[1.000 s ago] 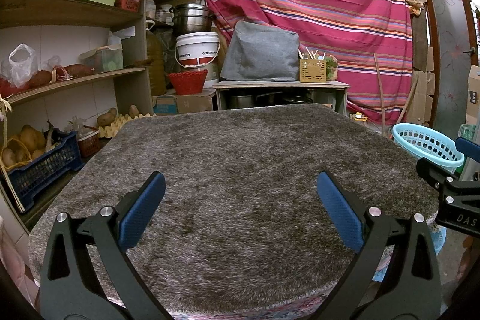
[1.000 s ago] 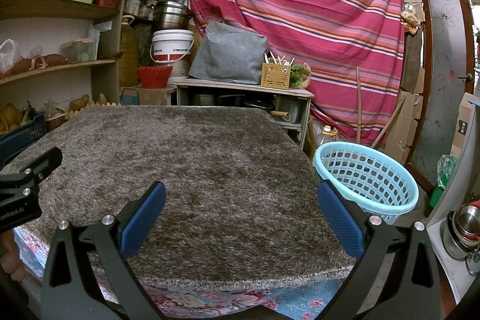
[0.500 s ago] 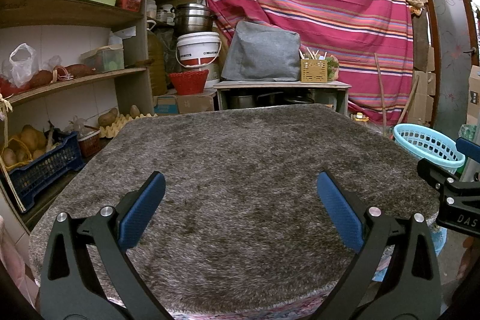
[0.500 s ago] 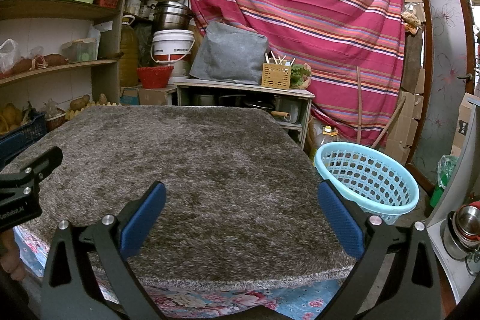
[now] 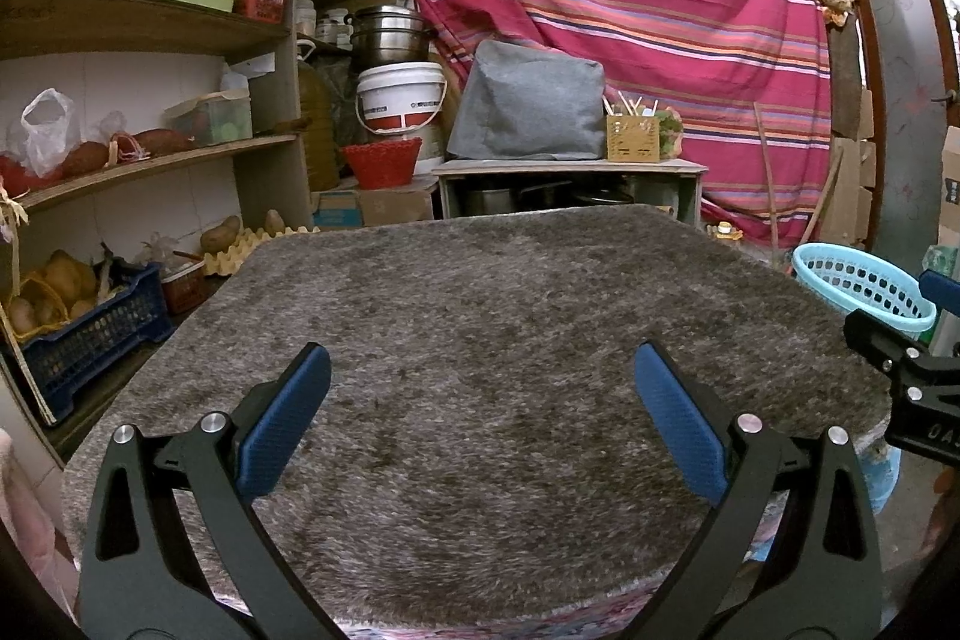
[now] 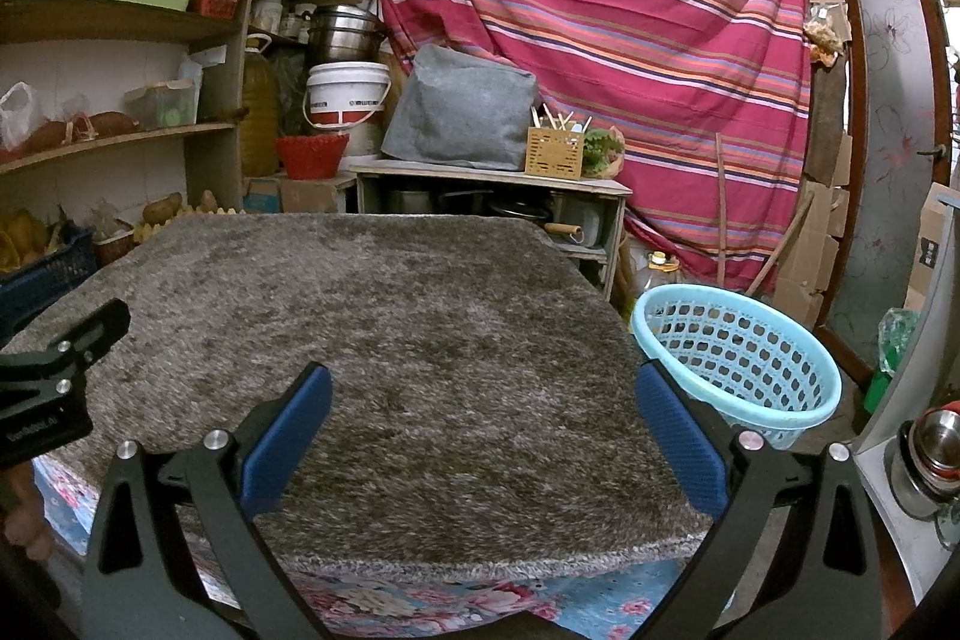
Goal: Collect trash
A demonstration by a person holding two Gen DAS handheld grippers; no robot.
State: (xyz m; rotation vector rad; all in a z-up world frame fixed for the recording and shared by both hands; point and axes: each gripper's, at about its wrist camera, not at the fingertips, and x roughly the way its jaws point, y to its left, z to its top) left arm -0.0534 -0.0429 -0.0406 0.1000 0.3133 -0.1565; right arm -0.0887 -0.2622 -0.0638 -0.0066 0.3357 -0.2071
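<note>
A light blue plastic basket (image 6: 737, 359) stands on the floor off the table's right side; it also shows in the left wrist view (image 5: 864, 284). I see no trash on the grey shaggy rug (image 5: 480, 340) that covers the table (image 6: 420, 598). My left gripper (image 5: 483, 418) is open and empty above the rug's near edge. My right gripper (image 6: 483, 430) is open and empty above the rug's near right part. Each gripper's body shows at the edge of the other's view.
Wooden shelves (image 5: 150, 166) with food and boxes stand at the left. A low cabinet (image 6: 486, 202) with a grey cover stands behind the table. A striped curtain (image 6: 600, 9) hangs at the back. Steel pots (image 6: 924, 454) sit at the right.
</note>
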